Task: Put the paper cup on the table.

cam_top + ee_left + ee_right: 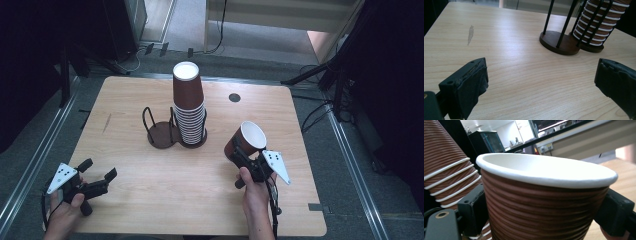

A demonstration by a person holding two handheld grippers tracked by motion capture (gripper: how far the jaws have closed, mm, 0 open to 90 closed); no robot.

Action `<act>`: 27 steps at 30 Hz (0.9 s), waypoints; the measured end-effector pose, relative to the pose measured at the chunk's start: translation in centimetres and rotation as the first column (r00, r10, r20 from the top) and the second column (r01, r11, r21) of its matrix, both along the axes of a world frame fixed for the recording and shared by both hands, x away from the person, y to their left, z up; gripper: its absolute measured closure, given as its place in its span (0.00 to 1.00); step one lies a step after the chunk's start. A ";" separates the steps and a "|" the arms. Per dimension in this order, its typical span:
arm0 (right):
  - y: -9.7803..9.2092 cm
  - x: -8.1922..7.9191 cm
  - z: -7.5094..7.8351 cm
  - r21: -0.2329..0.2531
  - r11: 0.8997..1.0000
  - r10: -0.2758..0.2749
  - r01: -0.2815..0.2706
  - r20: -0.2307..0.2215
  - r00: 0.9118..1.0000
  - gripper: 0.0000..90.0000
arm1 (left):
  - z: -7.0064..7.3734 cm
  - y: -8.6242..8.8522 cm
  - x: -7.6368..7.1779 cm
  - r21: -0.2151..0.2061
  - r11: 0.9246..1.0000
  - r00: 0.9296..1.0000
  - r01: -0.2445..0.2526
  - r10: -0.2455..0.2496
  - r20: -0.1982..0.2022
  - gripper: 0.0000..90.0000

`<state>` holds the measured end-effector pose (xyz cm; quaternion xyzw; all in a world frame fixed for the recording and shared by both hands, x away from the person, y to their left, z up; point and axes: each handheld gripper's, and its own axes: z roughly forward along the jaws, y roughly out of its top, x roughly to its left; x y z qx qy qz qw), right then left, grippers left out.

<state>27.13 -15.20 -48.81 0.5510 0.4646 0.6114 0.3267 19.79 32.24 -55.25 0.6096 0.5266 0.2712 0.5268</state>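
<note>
I had the brown paper cup (246,140) clamped in my right gripper (239,151), both jaws pressed against its ribbed wall, one on each side, just under the white rim. The cup sat tilted, its mouth aimed up and away from me, its long axis leaning forward off the jaws rather than standing plumb. Ahead and to the left of those jaws stood the stack of cups (189,105), upside down in one bay of the wire holder (150,121); the other bay, farther left, stood bare down to its dark base (557,42). In the right gripper view the stack rose just beside the left jaw, close but not touching as far as I could tell. My left gripper (98,174) hung low near my edge of the table (140,195), jaws spread wide on nothing, the empty bay ahead and a little right of them. So the right hand was the nearer one to the stack, and, I reckoned, the cup needed turning mouth-down before it could go over the top.
</note>
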 end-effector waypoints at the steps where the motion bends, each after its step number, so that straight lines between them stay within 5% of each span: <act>1: 0.0 0.1 0.0 -0.014 1.000 -0.007 0.007 0.002 1.000 0.14 | 0.0 0.0 0.0 0.003 1.000 1.000 -0.001 0.001 -0.001 0.00; 14: 0.1 1.9 0.6 -0.188 0.980 -0.054 0.069 0.085 0.995 0.14 | 0.0 0.1 0.3 -0.009 1.000 0.999 -0.010 0.010 -0.032 0.00; 27: -1.0 4.2 0.7 -0.281 0.948 -0.126 0.149 0.100 0.987 0.14 | 0.0 0.1 0.3 -0.017 1.000 0.999 -0.004 0.004 -0.038 0.00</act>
